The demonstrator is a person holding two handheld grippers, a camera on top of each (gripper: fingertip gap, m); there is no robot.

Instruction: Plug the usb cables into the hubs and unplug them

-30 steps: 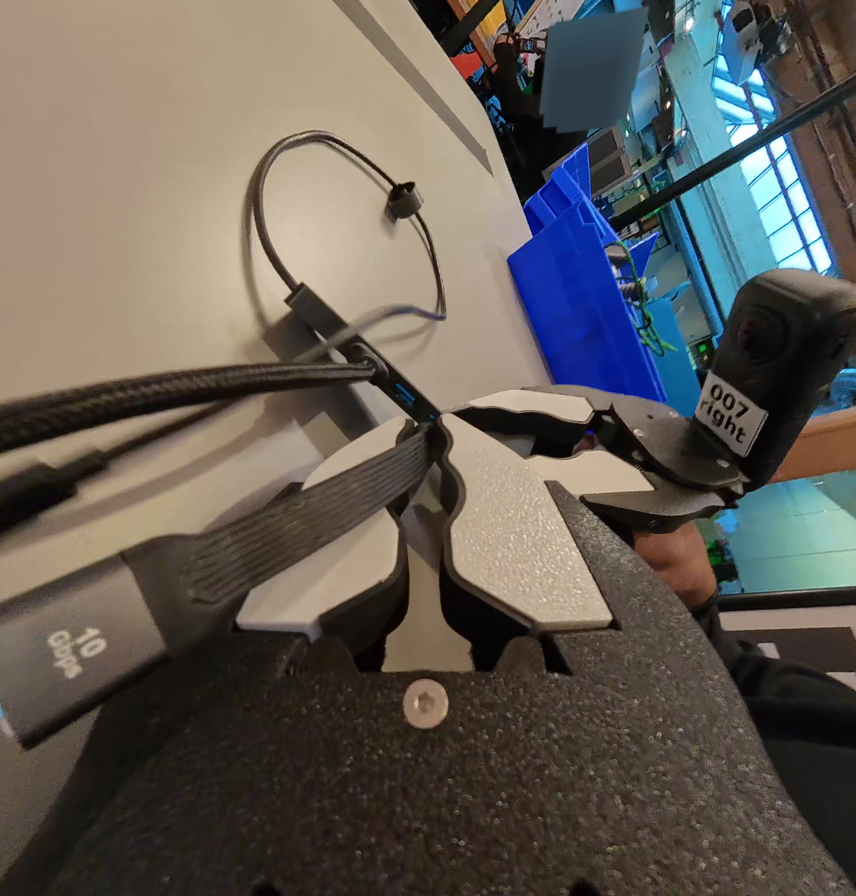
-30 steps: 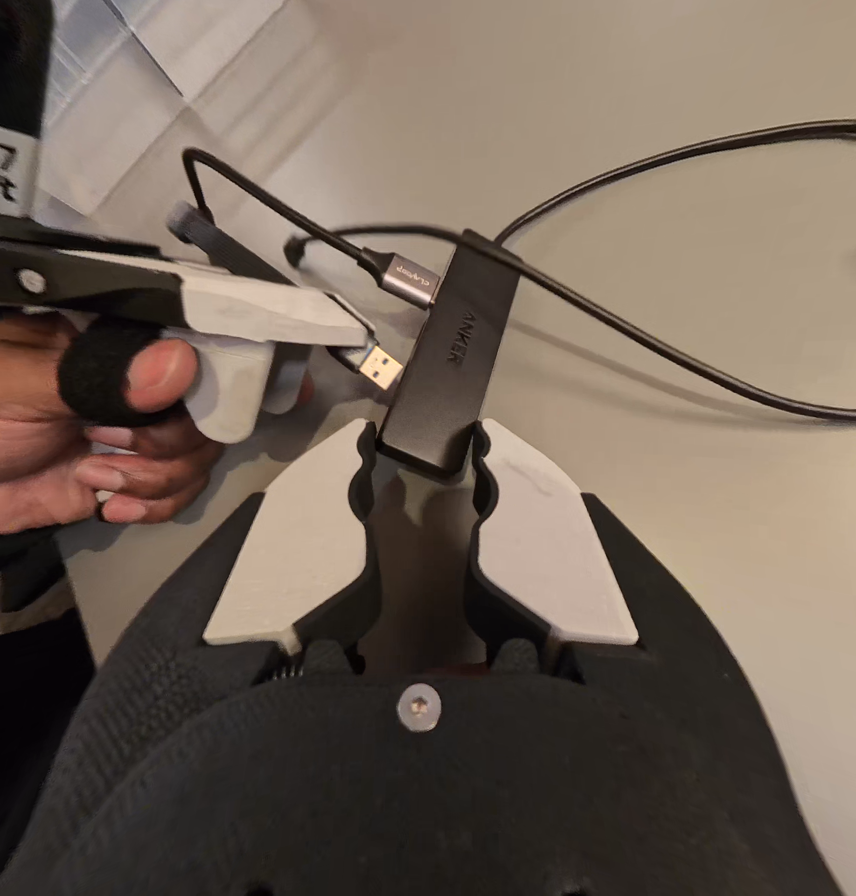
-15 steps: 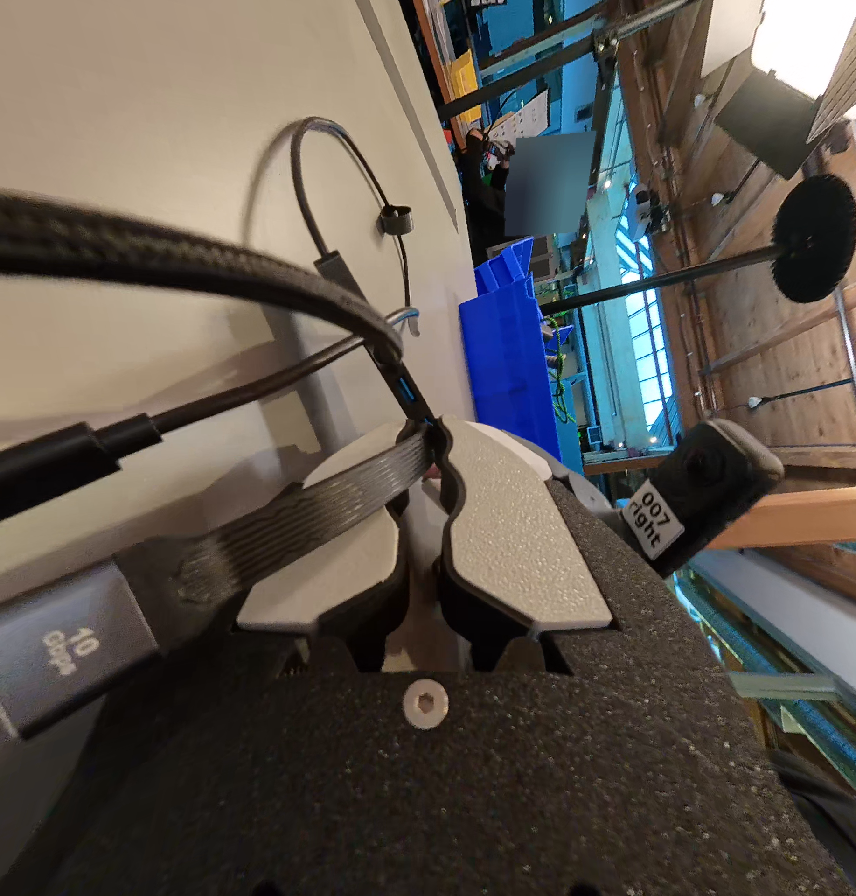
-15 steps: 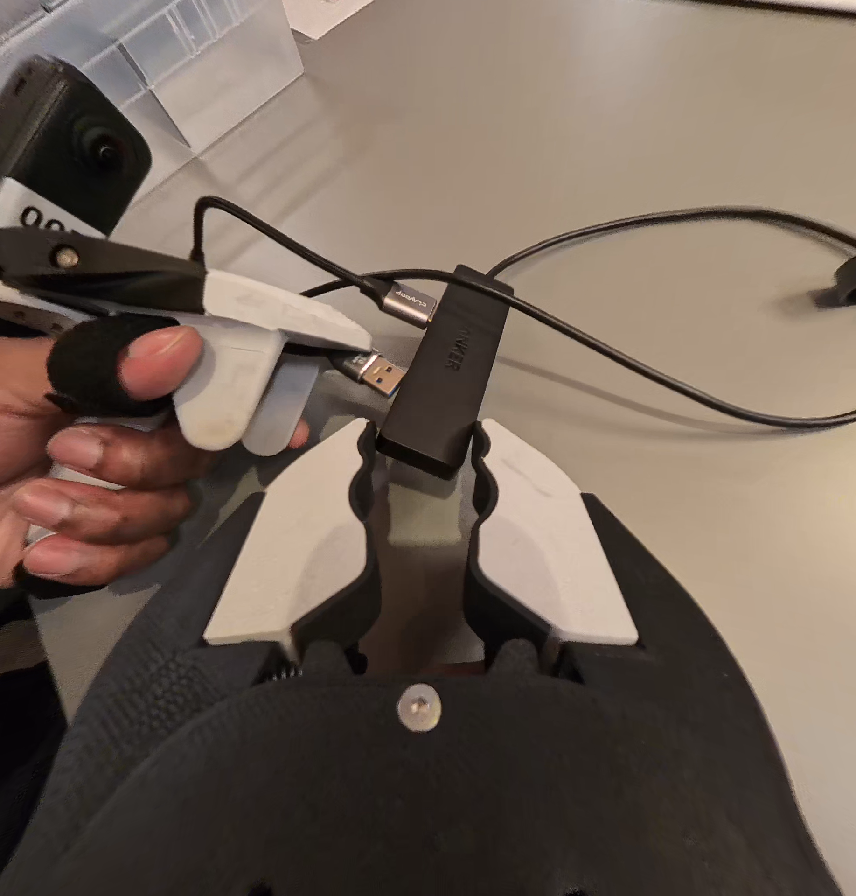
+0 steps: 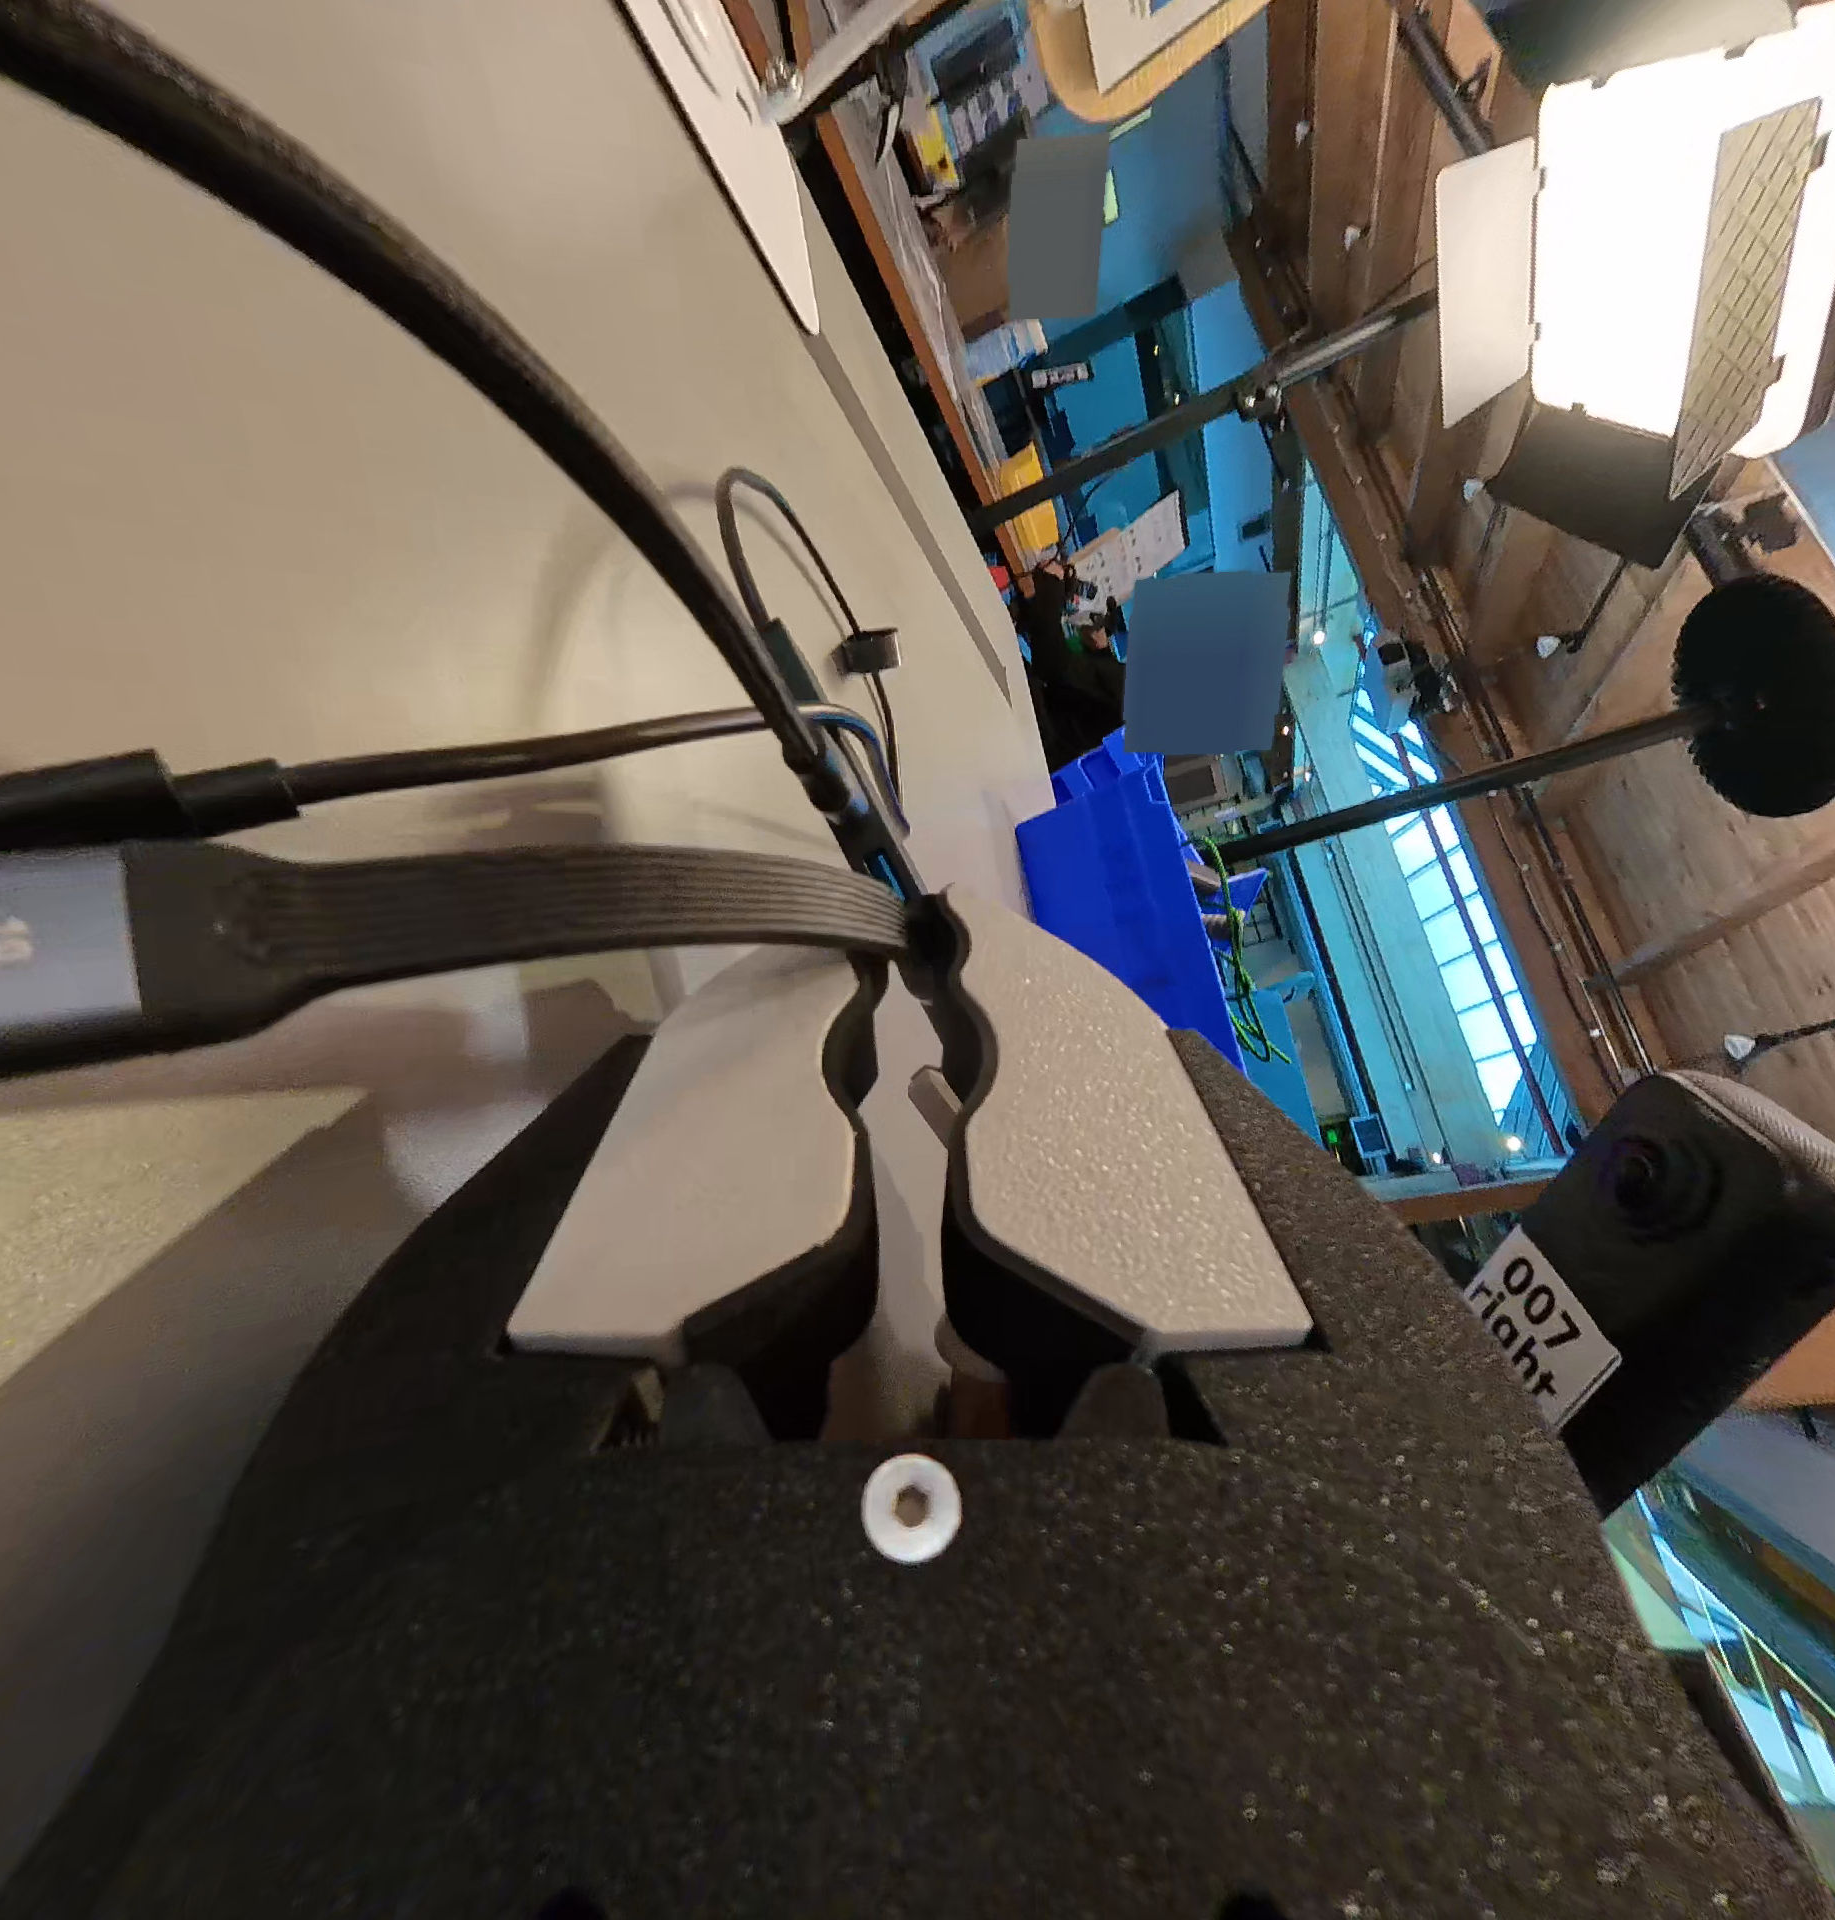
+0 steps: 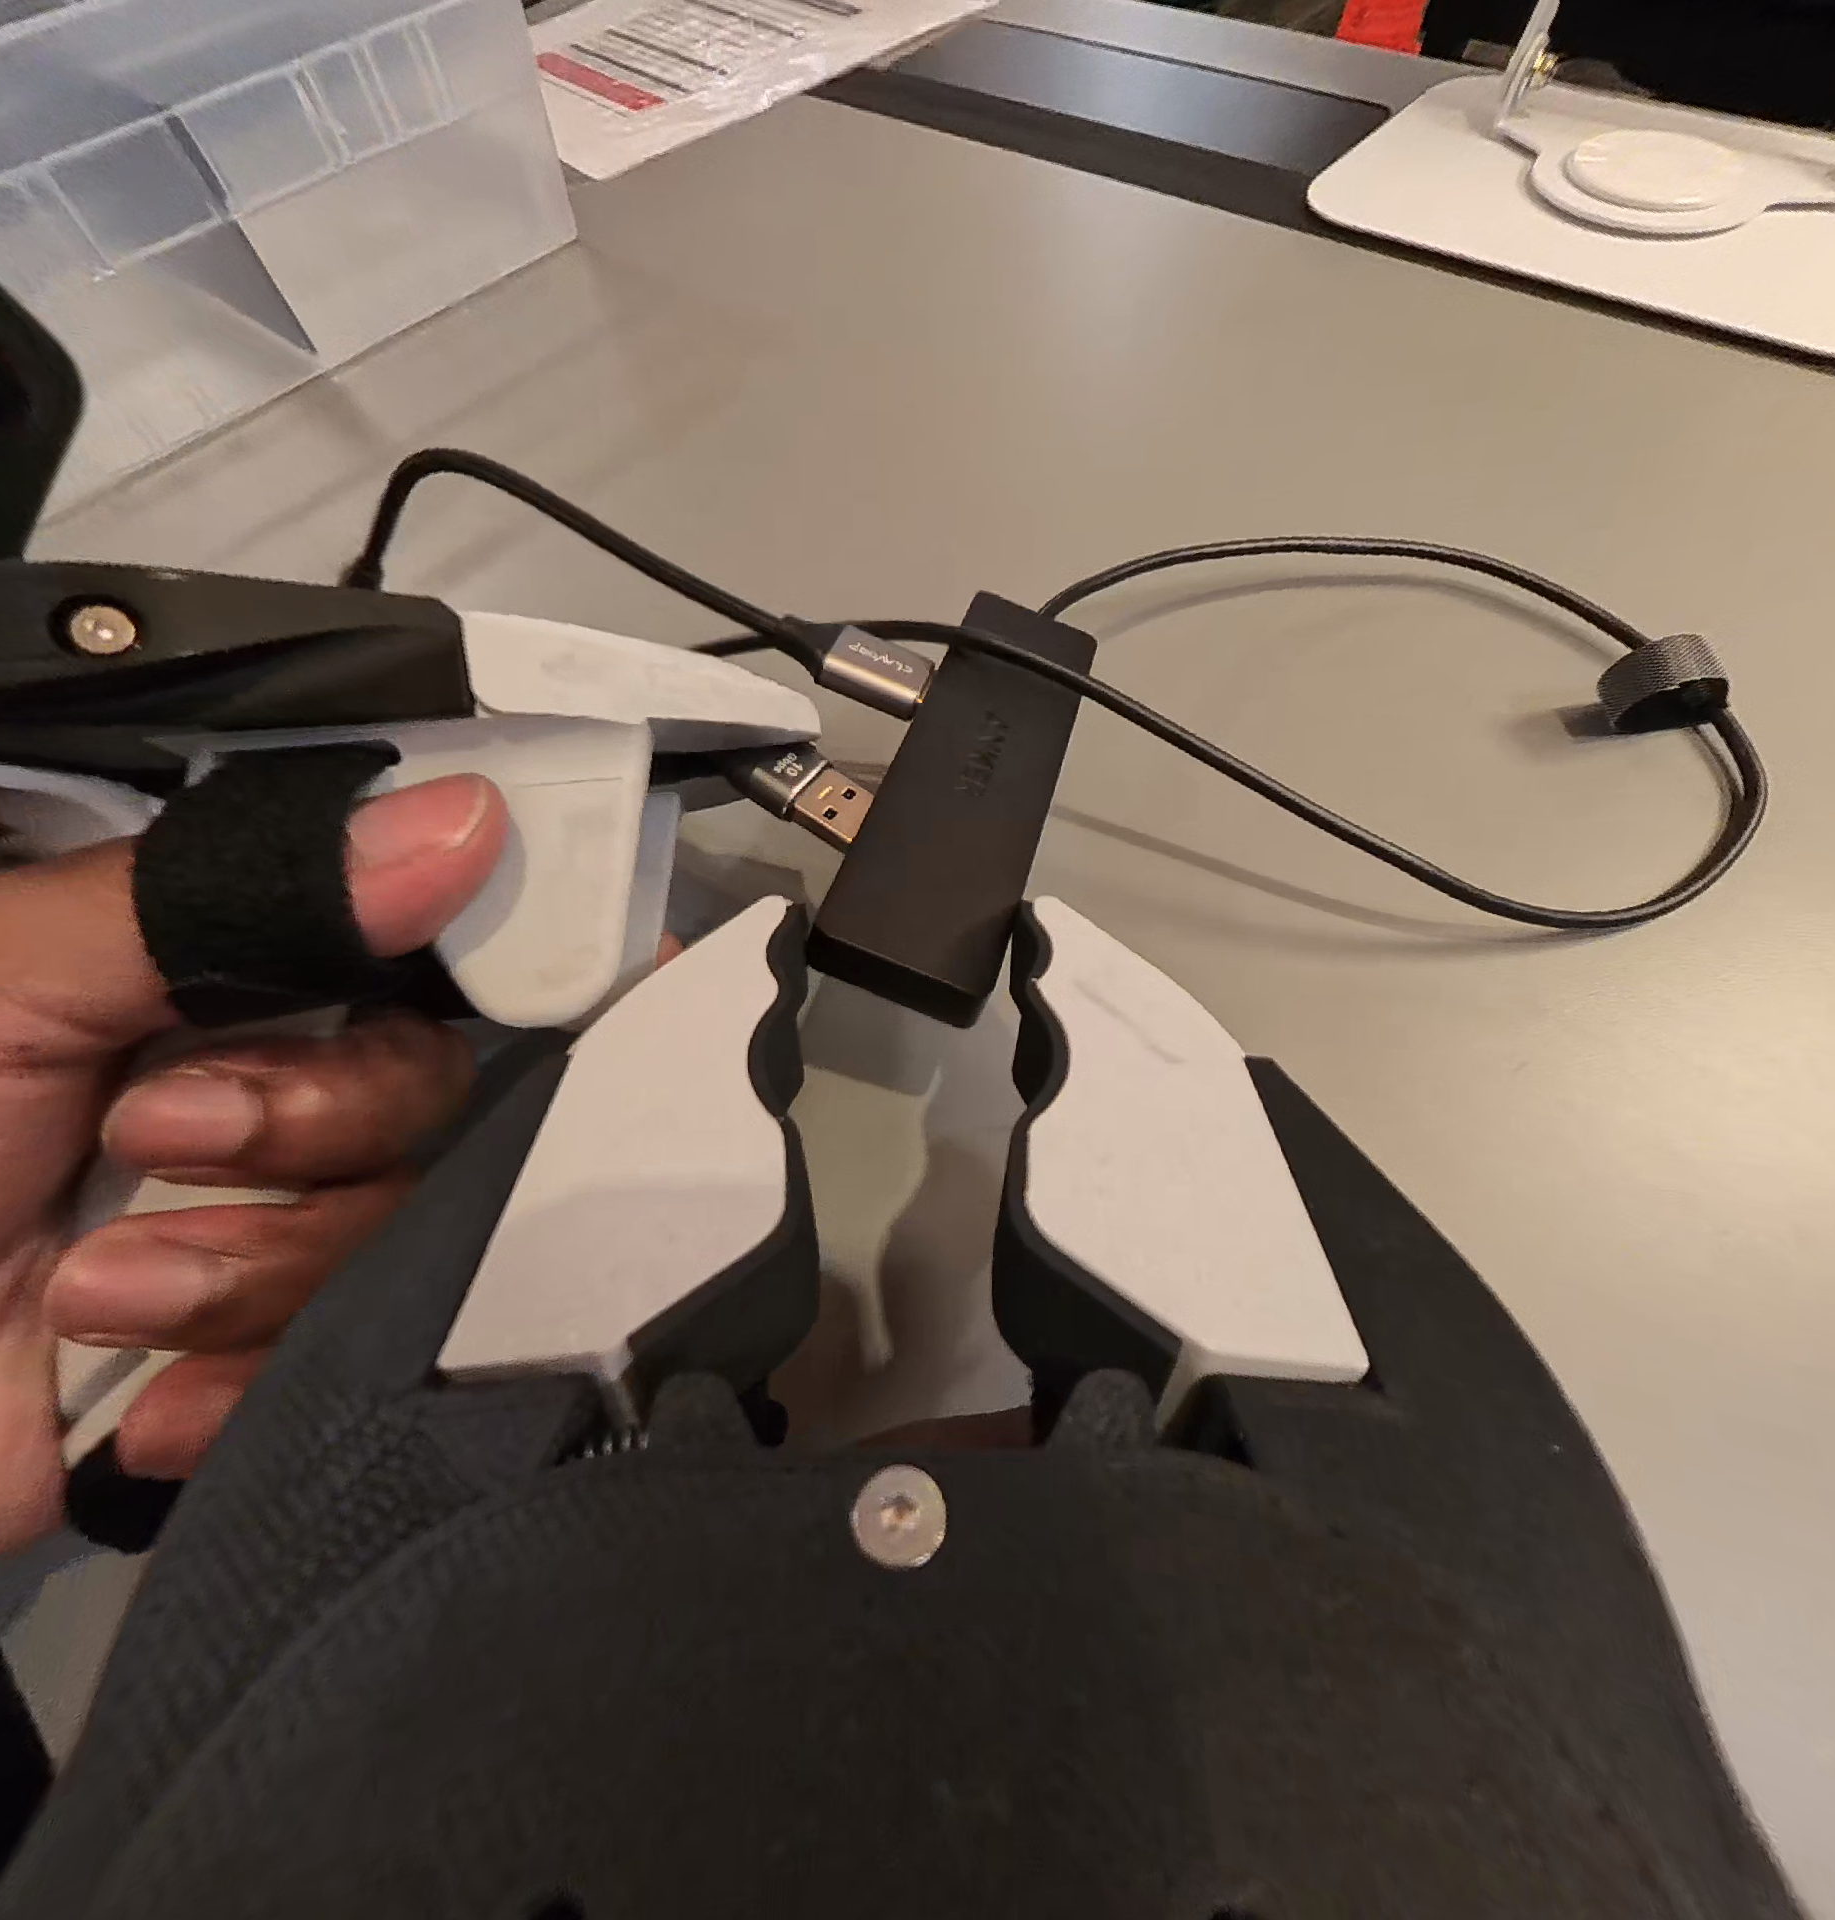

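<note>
In the right wrist view my right gripper (image 6: 908,935) is shut on the near end of a black USB hub (image 6: 954,790), held tilted above the grey table (image 6: 1308,436). A grey USB plug (image 6: 877,670) sits in the hub's left side. My left gripper (image 6: 757,732) comes in from the left, shut on a flat-cable USB plug (image 6: 819,795) whose gold tip is just beside the hub's side. In the left wrist view my left gripper (image 5: 908,945) pinches that ribbed flat cable (image 5: 539,904), and the hub (image 5: 882,862) shows edge-on beyond the tips.
The hub's thin cable loops right to a black strap (image 6: 1661,681). A clear plastic box (image 6: 269,177) and a paper (image 6: 705,62) stand at the back left, a white stand base (image 6: 1619,208) at the back right. Blue bins (image 5: 1121,883) lie off the table's edge. Only a small space, under 4 cm, lies between the two pairs of fingers.
Both grippers have tilted and shifted together, so more of the table's far side shows. The held plug's tip stays close beside the hub. Both grips are unchanged.
</note>
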